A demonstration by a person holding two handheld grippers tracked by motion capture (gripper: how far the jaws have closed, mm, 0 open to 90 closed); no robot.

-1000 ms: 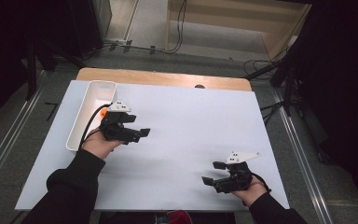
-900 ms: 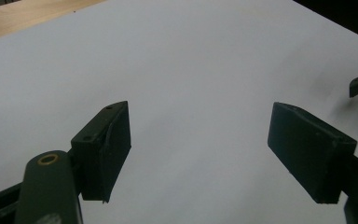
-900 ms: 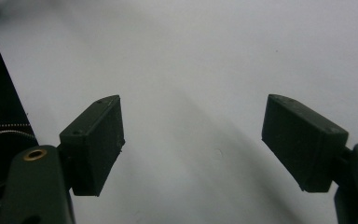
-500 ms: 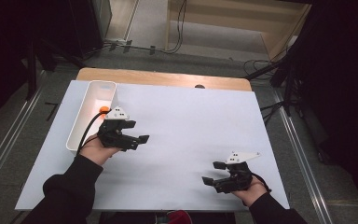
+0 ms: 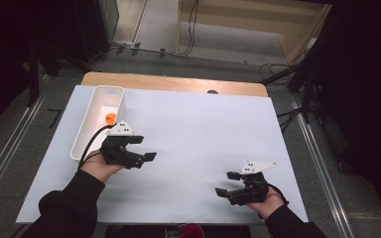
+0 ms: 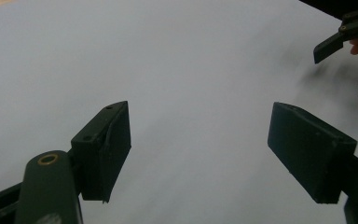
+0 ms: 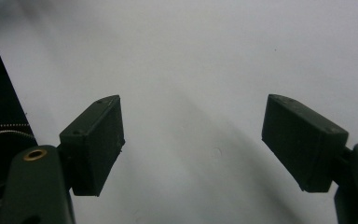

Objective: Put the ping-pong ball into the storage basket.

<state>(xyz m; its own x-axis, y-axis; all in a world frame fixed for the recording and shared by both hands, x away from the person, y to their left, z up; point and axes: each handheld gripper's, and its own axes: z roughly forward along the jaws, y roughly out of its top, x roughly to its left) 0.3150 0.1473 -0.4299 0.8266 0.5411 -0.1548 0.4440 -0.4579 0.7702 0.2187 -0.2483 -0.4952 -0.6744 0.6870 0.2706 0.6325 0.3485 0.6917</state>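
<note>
Grippers both idle over the white table cover (image 5: 193, 129), nothing held. Left gripper (image 5: 146, 151) sits just beside the long white bin (image 5: 87, 130) at the left side of the table, level with its near end, jaws pointing toward the table's middle. In the left gripper view (image 6: 198, 144) the jaws stand apart with bare white surface between them: released, no contact with anything. Right gripper (image 5: 226, 184) is at the near right part of the table, well apart from the left one, jaws pointing left. Right gripper view (image 7: 193, 142) gives the same story: jaws spread wide, empty, plain sheet under them. Its jaw tips also show far off at the upper right edge of the left gripper view

Nearest object to the left gripper is the orange ball (image 5: 110, 118): small, round, bright orange, plain surface as far as the high view resolves. It lies inside the bin, on the bin floor about midway along its length, against or close to the right wall; can't tell if it touches. Ball is near the grey plate on top of the left gripper, but separated from it by the bin wall

Bin is narrow, rectangular, open-topped, rounded corners, long axis running away from the person. Wooden table edge (image 5: 173, 83) shows beyond the sheet's far side
</note>
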